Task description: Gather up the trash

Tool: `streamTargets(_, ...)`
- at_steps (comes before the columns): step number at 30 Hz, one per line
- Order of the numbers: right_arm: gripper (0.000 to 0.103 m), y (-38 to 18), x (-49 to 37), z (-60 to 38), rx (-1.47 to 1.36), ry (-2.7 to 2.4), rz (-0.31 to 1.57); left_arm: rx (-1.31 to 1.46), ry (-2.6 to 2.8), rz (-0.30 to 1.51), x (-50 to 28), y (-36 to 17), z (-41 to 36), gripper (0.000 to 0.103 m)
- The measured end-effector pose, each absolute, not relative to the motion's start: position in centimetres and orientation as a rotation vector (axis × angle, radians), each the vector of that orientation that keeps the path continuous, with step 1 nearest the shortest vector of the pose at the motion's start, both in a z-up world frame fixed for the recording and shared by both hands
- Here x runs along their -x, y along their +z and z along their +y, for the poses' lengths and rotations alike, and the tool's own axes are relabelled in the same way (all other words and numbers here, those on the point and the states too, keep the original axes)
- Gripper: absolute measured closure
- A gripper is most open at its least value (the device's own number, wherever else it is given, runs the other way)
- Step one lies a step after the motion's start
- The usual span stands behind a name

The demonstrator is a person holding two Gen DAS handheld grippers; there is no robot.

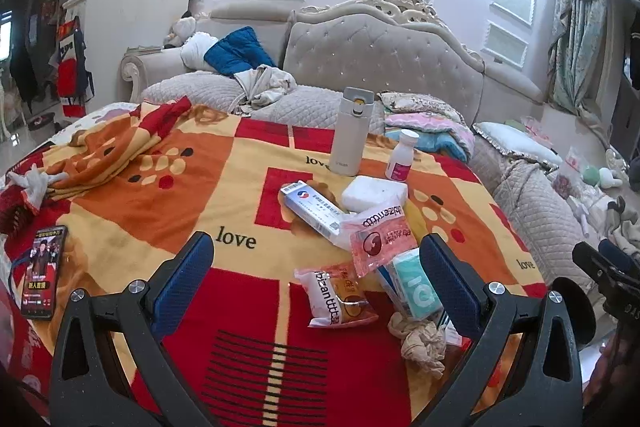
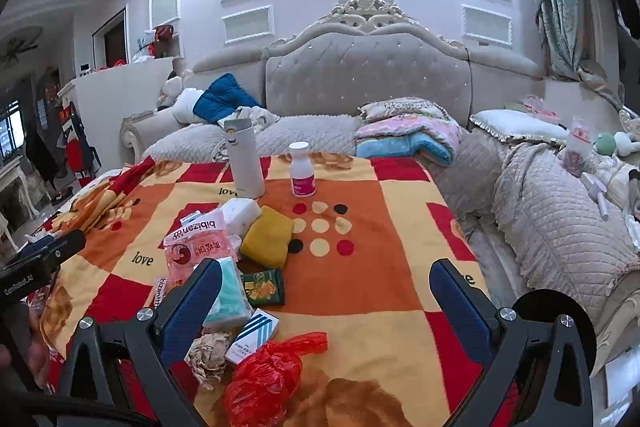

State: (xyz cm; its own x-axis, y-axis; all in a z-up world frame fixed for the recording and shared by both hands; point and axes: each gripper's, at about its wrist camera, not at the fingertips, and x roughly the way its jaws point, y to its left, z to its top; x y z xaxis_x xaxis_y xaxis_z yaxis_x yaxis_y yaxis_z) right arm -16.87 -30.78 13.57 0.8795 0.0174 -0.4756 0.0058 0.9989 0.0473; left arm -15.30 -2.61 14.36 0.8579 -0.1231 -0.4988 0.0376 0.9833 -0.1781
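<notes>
Litter lies on a patterned blanket point(image 1: 168, 187) over a table. In the left wrist view I see a snack wrapper point(image 1: 340, 297), a pink wrapper point(image 1: 380, 239), a teal tissue pack point(image 1: 414, 285) and crumpled paper point(image 1: 422, 343). My left gripper point(image 1: 316, 267) is open above the blanket, and the snack wrapper lies between its fingers. In the right wrist view a red plastic bag point(image 2: 268, 379), crumpled paper point(image 2: 210, 355), a striped box point(image 2: 252, 335) and a green packet point(image 2: 264, 287) lie at the lower left. My right gripper point(image 2: 328, 291) is open and holds nothing.
A white thermos point(image 1: 352, 131), a pill bottle point(image 1: 402, 155), a white pack point(image 1: 374, 193) and a blue box point(image 1: 312, 211) stand further back. A phone point(image 1: 42, 271) lies at the left edge. A yellow cloth point(image 2: 268, 237) sits mid-table. A sofa point(image 2: 560, 227) wraps behind and to the right.
</notes>
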Motion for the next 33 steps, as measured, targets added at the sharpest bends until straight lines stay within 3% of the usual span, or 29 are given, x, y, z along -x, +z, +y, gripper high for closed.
streamTargets(33,0.000,14.8,17.2,-29.6,-0.021,0.027,0.494,0.115,-0.124,0.547,15.5,13.5,-3.8,0.001)
